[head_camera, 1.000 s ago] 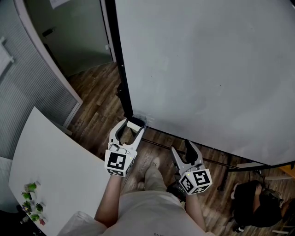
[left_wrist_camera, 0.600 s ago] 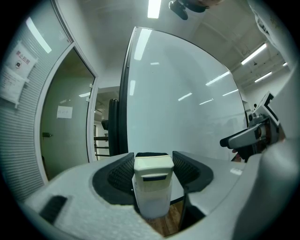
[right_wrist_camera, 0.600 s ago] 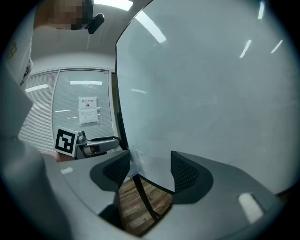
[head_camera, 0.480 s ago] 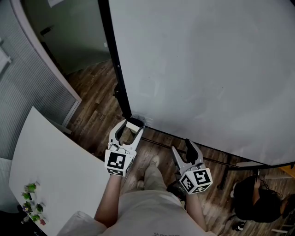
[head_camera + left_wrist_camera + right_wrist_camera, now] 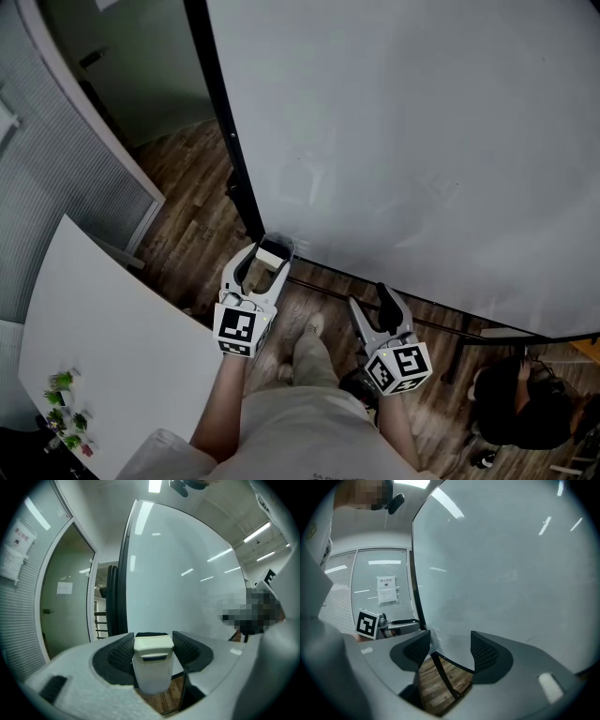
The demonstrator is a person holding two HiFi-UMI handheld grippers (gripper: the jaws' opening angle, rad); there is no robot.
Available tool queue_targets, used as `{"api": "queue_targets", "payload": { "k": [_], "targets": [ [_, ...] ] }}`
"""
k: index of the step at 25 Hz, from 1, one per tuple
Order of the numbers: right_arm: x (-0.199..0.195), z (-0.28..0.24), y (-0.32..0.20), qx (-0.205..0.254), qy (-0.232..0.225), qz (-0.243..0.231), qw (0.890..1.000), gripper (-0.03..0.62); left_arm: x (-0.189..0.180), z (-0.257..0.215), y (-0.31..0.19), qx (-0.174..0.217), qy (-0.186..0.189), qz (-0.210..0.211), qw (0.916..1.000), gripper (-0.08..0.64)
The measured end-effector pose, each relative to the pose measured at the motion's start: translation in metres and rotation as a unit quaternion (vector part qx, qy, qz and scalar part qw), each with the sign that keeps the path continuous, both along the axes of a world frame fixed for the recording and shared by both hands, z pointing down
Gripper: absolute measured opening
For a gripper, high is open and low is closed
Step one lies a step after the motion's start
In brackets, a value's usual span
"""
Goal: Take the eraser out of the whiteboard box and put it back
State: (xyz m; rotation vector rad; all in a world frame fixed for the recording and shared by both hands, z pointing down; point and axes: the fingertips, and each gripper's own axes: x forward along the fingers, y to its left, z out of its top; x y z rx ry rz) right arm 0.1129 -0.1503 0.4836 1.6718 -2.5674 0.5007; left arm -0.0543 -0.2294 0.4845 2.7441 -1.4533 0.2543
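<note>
My left gripper (image 5: 266,257) clamps the eraser (image 5: 151,667) just over the whiteboard box (image 5: 287,244), my right gripper (image 5: 382,300) gaping empty. A skewed entry could catch the rim and twist the eraser loose.

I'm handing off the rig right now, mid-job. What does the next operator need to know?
Left gripper: fingers shut on the eraser, held at the box at the lower left corner of the whiteboard.
Right gripper: open, empty, by the whiteboard's lower edge.
Done: the eraser is gripped. Whether it sits partly in the box or clear of it cannot be told.
Left: if not yet lifted out, lift it clear; then lower it into the box, release, and back off.
</note>
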Motion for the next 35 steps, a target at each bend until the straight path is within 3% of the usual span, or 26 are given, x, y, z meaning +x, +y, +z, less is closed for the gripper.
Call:
{"api": "queue_targets", "payload": {
  "k": [13,30,35],
  "targets": [
    [0.001,0.0,-0.003,-0.004,-0.002,0.002,1.0,0.273,0.004,0.006,-0.004,-0.005,-0.016,0.003,0.9998,0.256],
    [-0.004,-0.006,0.001,0.006,-0.001,0.002,1.0,0.273,-0.003,0.005,-0.002,-0.012,0.0,0.002,0.9999,0.278],
    [-0.007,-0.013,0.007,0.015,-0.001,0.0,1.0,0.273,-0.006,-0.017,0.005,0.004,0.026,0.003,0.9997,0.278]
  ]
}}
